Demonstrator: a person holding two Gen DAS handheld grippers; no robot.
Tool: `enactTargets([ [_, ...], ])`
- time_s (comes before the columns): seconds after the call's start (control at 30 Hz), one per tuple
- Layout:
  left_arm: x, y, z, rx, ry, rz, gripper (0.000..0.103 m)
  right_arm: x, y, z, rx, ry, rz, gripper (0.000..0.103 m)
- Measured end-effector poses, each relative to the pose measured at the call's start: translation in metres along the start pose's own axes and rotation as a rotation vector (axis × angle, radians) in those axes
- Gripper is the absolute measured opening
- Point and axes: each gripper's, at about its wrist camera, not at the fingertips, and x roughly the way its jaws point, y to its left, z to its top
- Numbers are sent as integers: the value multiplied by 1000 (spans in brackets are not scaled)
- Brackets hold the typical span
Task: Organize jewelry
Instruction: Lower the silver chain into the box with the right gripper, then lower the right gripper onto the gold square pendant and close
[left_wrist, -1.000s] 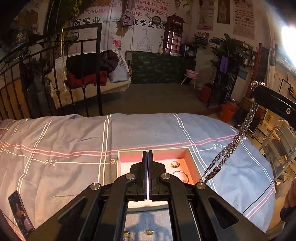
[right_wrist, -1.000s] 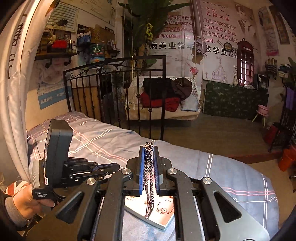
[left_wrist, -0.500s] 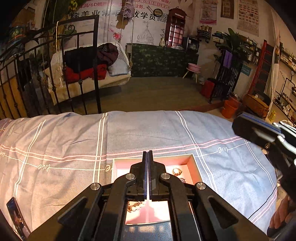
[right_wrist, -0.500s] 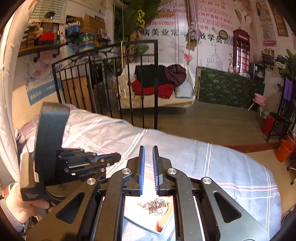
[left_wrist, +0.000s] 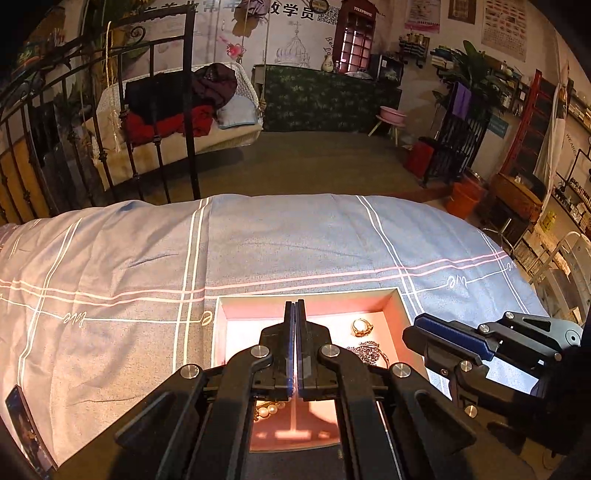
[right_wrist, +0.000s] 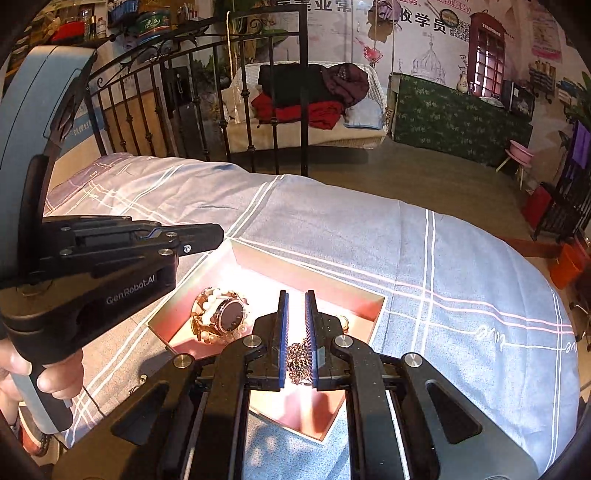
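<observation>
Left wrist view: the left gripper (left_wrist: 294, 314) has its fingers pressed flat together with nothing between them, hovering over the near half of the pink-lined jewelry box (left_wrist: 400, 306) on the blue checked bedspread (left_wrist: 258, 240). A gold ring (left_wrist: 361, 326) and the heaped silver chain (left_wrist: 365, 349) lie inside the box to the right of the closed tips; pearls (left_wrist: 267, 410) peek out beneath the gripper body. The right gripper (left_wrist: 448, 338) sits just beside the box's right wall. The likely risk here, as I judge it, is either tool knocking the light box on the soft bedding and tipping or sliding it, spilling the pieces.

Right wrist view: the right gripper (right_wrist: 296, 306) is slightly spread and empty, with the chain (right_wrist: 297, 360) lying on the box floor directly below the gap between its fingers. A round-faced watch (right_wrist: 231, 314) ringed by a pearl bracelet (right_wrist: 207, 317) rests in the left part of the box, apart from the chain. If the tips dip again, links could snag on the ridged pads and drag the chain back out. The left gripper (right_wrist: 207, 234) hangs over the box's left corner.
</observation>
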Motion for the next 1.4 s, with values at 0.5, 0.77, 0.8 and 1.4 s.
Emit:
enactTargets([
  [0.5, -2, 7, -9, 9, 36, -14, 64, 7, 1, -9, 32, 43, 12, 72],
  [0.77, -47, 56, -85, -84, -5, 49, 95, -14, 22, -68, 20, 69, 69, 97],
  [0.8, -48, 64, -99, -111, 11, 60, 95, -10, 28, -78, 15, 97, 93, 97],
  [1.4, -47, 96, -191, -100, 134, 209, 83, 53, 116, -102, -219, 216, 200, 41],
])
